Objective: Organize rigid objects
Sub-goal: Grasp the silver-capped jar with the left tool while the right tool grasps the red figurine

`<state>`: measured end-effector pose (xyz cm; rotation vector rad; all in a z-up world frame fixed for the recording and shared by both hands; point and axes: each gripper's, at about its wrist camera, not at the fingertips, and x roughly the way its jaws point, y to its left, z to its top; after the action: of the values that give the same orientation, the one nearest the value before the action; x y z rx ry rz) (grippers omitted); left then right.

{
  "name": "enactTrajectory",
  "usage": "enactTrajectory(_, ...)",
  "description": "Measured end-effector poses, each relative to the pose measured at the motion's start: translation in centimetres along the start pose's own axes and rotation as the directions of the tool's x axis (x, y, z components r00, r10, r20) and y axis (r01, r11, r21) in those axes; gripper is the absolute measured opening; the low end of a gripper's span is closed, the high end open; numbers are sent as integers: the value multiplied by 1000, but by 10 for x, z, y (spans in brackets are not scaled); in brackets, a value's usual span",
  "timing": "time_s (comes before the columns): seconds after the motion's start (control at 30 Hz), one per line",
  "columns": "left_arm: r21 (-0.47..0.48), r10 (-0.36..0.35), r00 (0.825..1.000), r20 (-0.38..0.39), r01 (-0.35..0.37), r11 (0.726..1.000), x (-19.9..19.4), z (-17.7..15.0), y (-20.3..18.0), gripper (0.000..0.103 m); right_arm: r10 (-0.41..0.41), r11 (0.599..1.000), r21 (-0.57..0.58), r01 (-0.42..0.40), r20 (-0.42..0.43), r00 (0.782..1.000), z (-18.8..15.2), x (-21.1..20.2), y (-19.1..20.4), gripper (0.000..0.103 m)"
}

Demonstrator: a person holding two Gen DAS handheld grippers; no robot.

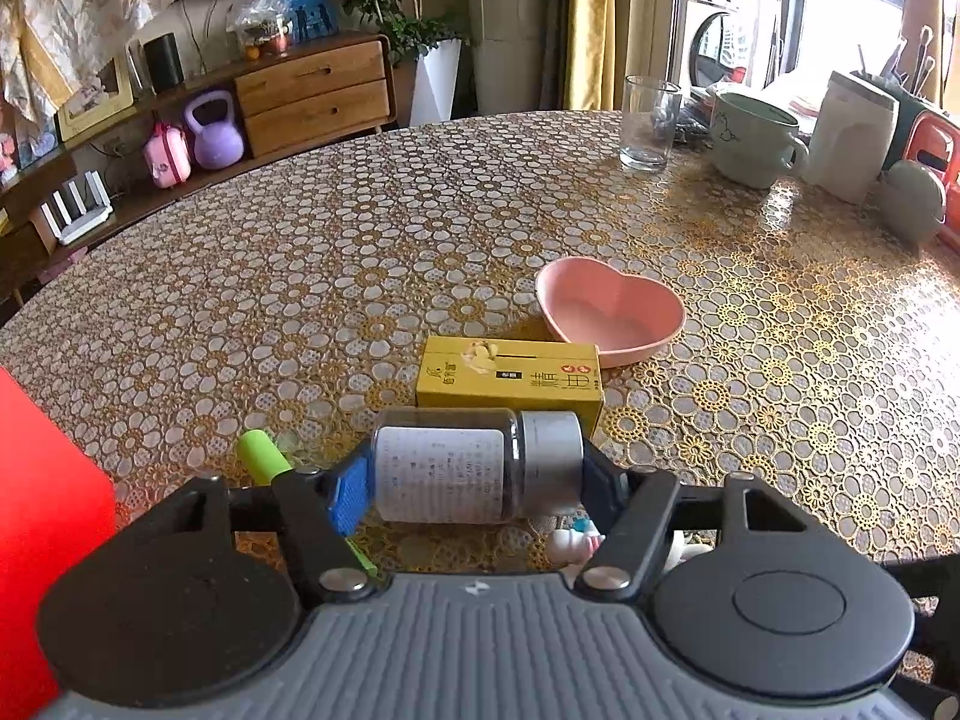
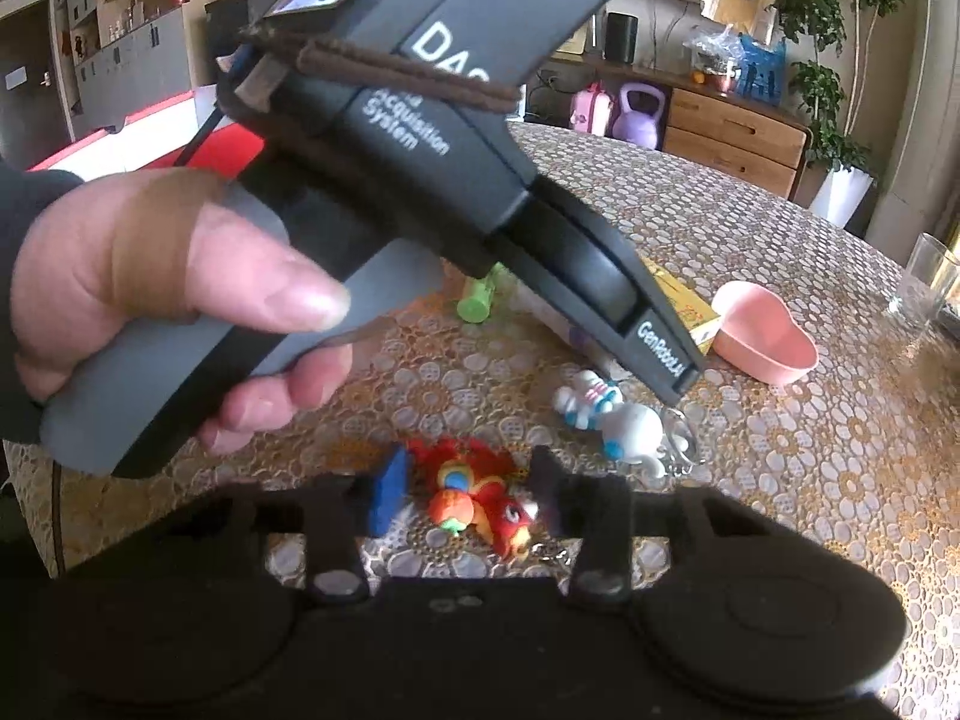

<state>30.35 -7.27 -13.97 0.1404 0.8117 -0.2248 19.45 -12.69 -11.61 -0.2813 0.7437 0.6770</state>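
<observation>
left tool (image 1: 474, 477) grips a bottle (image 1: 477, 468) end to end, hiding the white toy (image 1: 576, 543); right tool (image 2: 465, 495) brackets a blurred red toy (image 2: 480, 501), contact unclear.

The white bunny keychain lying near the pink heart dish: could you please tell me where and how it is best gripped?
Judging by its pose, grip the white bunny keychain across its round head, coming from above with the jaws either side. It lies flat on the table, the head is its bulkiest part, and the limbs and metal ring look too thin for a sure hold.

Lace-patterned table (image 1: 360, 228) with pink heart bowl (image 1: 609, 312), yellow box (image 1: 510, 378), glass (image 1: 648, 123).
</observation>
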Motion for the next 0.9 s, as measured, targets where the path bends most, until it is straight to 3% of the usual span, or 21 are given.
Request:
enactTrajectory(0.37,-47,-19,1000,23,20,999,-25,5,6,68,-13,996,83,11,29,999,2,-21,-12,33)
enactTrajectory(0.9,-73,-20,998,64,25,997,-103,1,18,68,-46,959,281,21,82,996,3,-77,-42,33)
